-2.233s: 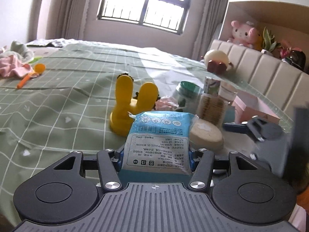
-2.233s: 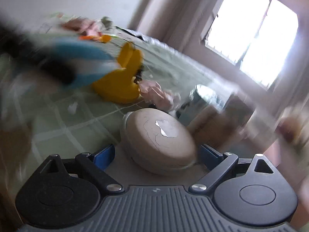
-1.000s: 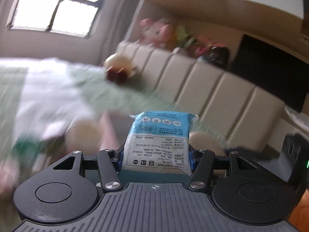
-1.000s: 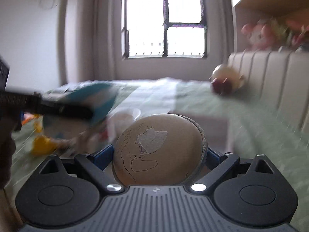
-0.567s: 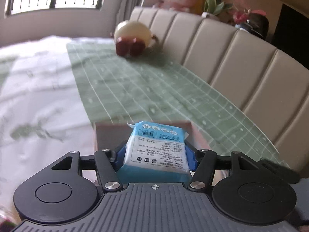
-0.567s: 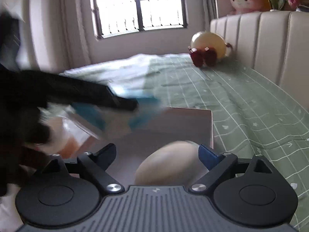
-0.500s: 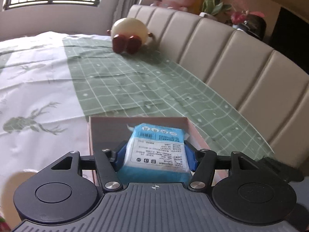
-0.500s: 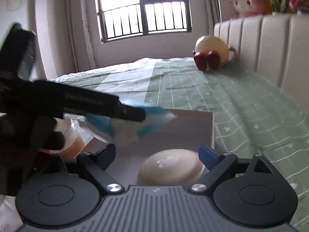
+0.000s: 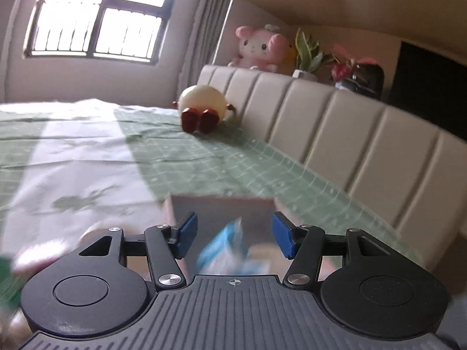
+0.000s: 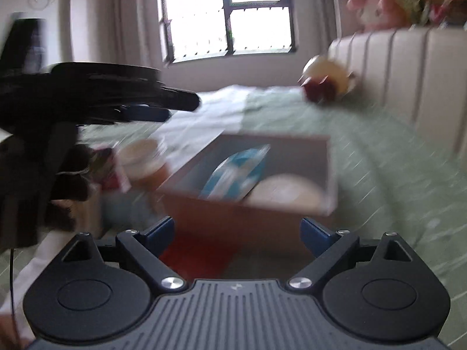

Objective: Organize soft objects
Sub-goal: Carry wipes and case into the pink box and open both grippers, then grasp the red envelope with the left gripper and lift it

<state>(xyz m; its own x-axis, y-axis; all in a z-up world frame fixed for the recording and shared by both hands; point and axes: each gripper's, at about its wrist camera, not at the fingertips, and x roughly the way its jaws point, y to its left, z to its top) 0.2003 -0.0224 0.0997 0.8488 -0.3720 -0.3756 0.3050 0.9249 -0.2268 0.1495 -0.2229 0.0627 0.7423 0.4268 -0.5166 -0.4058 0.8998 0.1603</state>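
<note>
A blue-and-white soft packet (image 9: 224,245) lies tilted inside the pink cardboard box (image 9: 221,201), blurred, below and between my left gripper's (image 9: 233,227) blue pads. The pads stand apart from it and the jaws are closing. In the right wrist view the same packet (image 10: 236,172) leans in the box (image 10: 328,172) beside a round beige cushion (image 10: 286,192). My right gripper (image 10: 238,233) is open and holds nothing, on the near side of the box. The left gripper (image 10: 178,106) hangs above the box's left side.
The box sits on a green checked bedspread (image 9: 233,163). A cream round plush with red feet (image 9: 201,108) rests against the padded headboard (image 9: 350,134). A pink plush (image 9: 259,46) and plants stand on the shelf. Jars and a cup (image 10: 143,157) crowd the box's left.
Both grippers have let go: the blue packet and the beige cushion now lie in the box. Both grippers have drawn back from it with their pads apart.
</note>
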